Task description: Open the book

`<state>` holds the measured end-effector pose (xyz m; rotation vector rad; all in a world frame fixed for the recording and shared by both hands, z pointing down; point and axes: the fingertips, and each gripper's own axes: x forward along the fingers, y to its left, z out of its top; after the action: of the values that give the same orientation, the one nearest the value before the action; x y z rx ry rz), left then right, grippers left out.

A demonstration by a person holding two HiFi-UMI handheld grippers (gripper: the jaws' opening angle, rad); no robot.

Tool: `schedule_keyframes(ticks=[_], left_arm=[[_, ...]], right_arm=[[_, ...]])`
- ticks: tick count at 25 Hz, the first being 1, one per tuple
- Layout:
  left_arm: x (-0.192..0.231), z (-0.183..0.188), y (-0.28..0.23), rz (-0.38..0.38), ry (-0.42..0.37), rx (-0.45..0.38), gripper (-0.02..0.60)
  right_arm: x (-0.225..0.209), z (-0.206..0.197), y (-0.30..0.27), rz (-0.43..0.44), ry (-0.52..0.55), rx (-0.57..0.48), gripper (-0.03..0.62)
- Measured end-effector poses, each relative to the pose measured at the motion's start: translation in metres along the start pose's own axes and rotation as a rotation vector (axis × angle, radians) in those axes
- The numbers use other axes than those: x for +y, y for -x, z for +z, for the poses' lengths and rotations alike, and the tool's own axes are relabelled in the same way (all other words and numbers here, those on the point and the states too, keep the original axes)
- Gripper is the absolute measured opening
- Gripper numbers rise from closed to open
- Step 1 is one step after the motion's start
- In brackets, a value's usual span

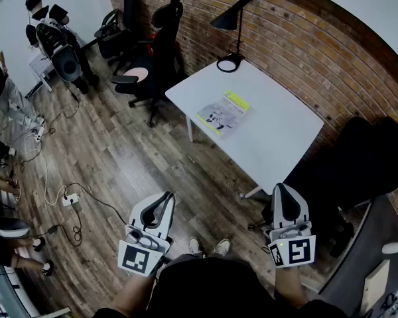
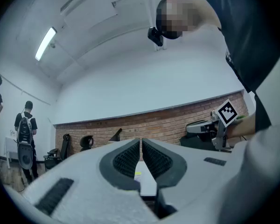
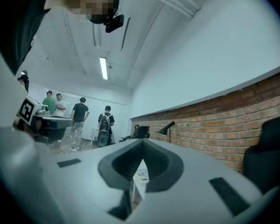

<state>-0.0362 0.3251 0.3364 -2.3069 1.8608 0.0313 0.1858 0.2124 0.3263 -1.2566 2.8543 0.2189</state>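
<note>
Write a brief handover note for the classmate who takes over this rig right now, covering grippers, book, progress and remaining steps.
Left gripper: shut, empty, over the wooden plank floor.
Right gripper: shut, empty, not yet at the white rectangular table.
Thin paperback book with a pale illustrated cover lies closed on that table, near the black desk lamp.
Done: nothing yet.
Left: step up, reach the book, open its cover.

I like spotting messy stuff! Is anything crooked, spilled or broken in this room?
Nothing spilled or broken. The book lies flat and closed on the white table. The only untidy bit: loose cables and a power strip trailing across the wood floor.
</note>
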Motion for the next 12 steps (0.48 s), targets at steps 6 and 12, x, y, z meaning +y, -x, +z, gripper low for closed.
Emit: schedule_keyframes(ticks=[6, 12], left_arm=[[0.001, -0.002, -0.009, -0.005, 0.011, -0.012, 0.037], [0.016, -0.013, -0.002, -0.021, 0.050, -0.009, 0.037]], right_arm=[[-0.003, -0.003, -0.005, 0.005, 0.007, 0.010, 0.011], [0.010, -0.004, -0.012, 0.015, -0.032, 0.026, 0.011]])
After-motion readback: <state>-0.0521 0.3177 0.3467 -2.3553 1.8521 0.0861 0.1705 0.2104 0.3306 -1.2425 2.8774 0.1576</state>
